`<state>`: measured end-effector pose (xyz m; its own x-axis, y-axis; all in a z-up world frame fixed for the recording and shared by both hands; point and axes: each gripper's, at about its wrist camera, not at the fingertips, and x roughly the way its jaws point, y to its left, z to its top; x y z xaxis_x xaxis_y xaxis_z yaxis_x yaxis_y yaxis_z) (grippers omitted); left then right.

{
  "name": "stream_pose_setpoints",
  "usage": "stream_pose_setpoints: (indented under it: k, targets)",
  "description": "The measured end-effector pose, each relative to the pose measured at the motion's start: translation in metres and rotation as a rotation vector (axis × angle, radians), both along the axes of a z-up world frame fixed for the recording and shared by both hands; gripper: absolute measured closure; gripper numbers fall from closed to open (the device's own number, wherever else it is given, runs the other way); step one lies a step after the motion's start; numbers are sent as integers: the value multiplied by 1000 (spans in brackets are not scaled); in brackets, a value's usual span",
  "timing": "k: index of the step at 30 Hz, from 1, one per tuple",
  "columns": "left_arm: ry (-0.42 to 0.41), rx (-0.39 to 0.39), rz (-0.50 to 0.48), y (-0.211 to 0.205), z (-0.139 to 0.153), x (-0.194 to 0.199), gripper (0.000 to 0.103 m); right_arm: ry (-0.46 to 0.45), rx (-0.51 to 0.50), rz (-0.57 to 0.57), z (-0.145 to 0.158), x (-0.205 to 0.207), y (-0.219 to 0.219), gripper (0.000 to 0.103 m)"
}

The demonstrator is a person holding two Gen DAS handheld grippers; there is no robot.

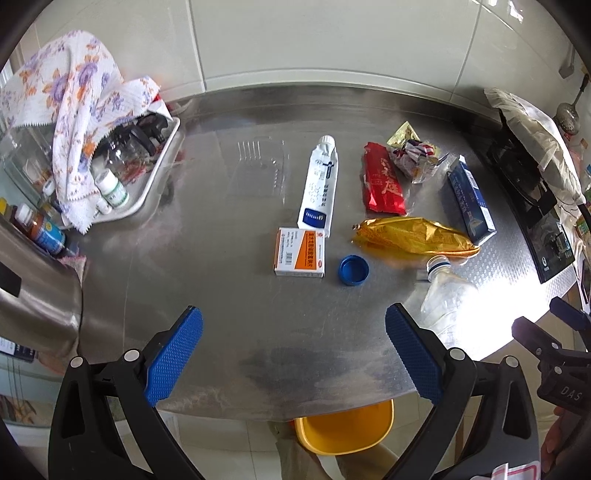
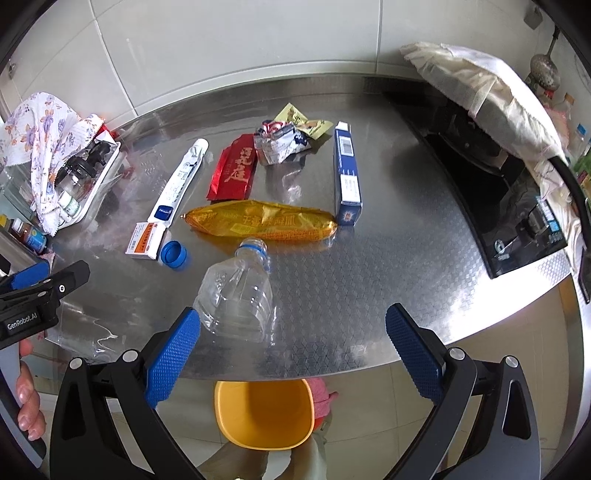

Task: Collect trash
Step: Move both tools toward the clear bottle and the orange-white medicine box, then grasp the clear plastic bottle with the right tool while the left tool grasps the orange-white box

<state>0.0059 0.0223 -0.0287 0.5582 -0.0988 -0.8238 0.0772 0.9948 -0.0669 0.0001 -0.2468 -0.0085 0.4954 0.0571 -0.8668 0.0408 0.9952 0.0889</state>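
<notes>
From the left wrist, the left gripper [image 1: 293, 334] hovers with its fingers spread wide and empty over a brushed steel table [image 1: 229, 325] set against a pale tiled wall [image 1: 332, 33]. The trash lies mid-table: a white tube [image 1: 319, 186], a small medicine box [image 1: 301, 257], a blue cap [image 1: 353, 270], a red packet [image 1: 382, 184] and a yellow wrapper [image 1: 413, 236]. A clear bottle [image 1: 448, 291] is washed out by glare. A floral cloth [image 1: 74, 110] hides most of the tray at far left.

From the right wrist, the right gripper [image 2: 291, 334] is also spread wide and empty, just short of the bottle's base. A blue carton [image 2: 347, 173] lies beside the wrapper. A yellow bin [image 2: 264, 413] sits below the table edge, partly cut off by it. A covered stove [image 2: 509, 192] stands at right.
</notes>
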Motion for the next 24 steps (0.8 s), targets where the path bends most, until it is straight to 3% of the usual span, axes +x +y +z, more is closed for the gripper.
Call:
stream_pose_setpoints:
  k: [7, 13, 24]
  targets:
    - [-11, 40, -26, 5, -31, 18, 5, 12, 83, 17, -23, 5, 0, 3]
    - [7, 30, -35, 2, -56, 61, 20, 21, 98, 39, -36, 20, 14, 5]
    - [57, 68, -36, -2, -85, 103, 27, 26, 104, 31, -45, 42, 21, 13]
